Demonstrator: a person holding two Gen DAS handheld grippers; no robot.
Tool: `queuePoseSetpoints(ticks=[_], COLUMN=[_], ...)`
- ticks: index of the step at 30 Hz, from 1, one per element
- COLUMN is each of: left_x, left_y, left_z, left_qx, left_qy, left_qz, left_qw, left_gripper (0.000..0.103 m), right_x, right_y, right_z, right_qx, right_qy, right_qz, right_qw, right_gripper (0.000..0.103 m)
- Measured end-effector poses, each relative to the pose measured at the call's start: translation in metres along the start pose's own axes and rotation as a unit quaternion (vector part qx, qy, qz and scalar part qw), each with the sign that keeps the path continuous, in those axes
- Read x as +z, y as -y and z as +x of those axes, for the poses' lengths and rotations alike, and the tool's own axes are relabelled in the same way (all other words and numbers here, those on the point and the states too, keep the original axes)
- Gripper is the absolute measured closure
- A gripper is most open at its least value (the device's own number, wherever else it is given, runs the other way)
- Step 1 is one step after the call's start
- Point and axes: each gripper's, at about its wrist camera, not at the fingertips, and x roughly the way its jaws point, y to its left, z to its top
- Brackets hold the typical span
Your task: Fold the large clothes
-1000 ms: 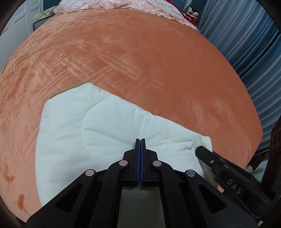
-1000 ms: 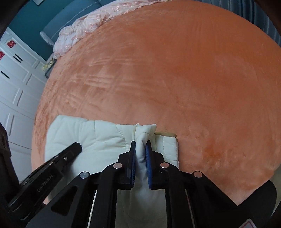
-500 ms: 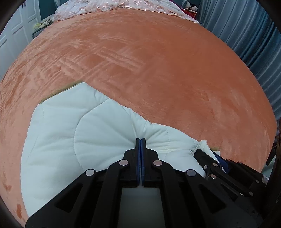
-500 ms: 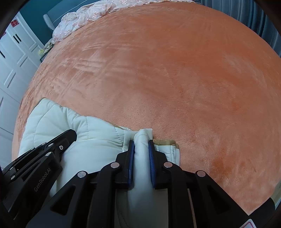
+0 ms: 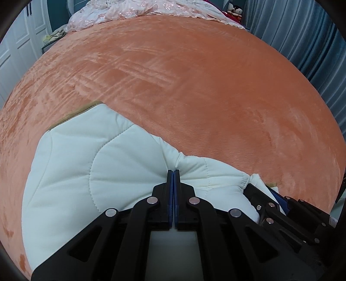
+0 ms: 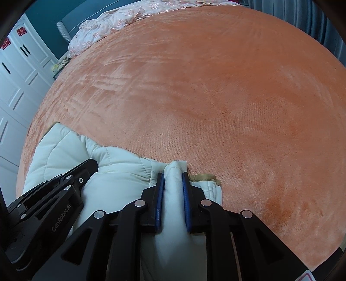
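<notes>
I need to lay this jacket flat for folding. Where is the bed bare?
Bare: the orange bedspread beyond the white jacket, up to the pink quilt and across to the blue curtains. Crowded: the near edge, where jacket and both claws sit.

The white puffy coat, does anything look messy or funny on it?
A bit. The white coat lies rumpled on the orange blanket, and a fat fold bulges up between the right gripper's pads. A tan lining edge peeks out beside it. Nothing looks torn.

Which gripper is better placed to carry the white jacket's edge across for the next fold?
Probably the right gripper: a thick fold of the white quilted jacket bulges between its fingers. The left gripper looks fully shut, with no fold visible between them.
</notes>
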Motion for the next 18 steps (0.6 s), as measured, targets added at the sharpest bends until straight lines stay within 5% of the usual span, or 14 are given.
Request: queuePoseSetpoints(ticks=[7,9,11,13,18], left_x=[0.002,0.004,0.0,-0.011,-0.055], left_y=[0.002,-0.005,-0.021,-0.039,-0.091], left_z=[-0.008,-0.028,-0.057,-0.089,-0.129], left_qx=[0.006,-0.003,-0.035,-0.053,-0.042], left_qy=[-0.003,-0.009,-0.011,-0.002,-0.023], left_qz=[0.01,-0.004,-0.034,-0.047,-0.1], left_qw=[0.9999,0.9999,0.9988,0.9975,0.9939], left_gripper=[0.103,0.103,0.09,0.052,0.03], right_x=[0.009,0.012,0.006,-0.008,-0.056], right_y=[-0.004,-0.002,0.005,0.011,0.028], right_z=[-0.011,-0.036,-0.066,-0.088,-0.103], right_qx=[-0.006,-0.003,0.012,0.034,0.073], right_qy=[-0.012,-0.005,0.013,0.009,-0.062], right_qz=[-0.029,-0.018,-0.007,-0.017,-0.009], right_qw=[1.0,1.0,1.0,0.999,0.995], right_gripper=[0.088,0.072,0.053,0.044,0.036])
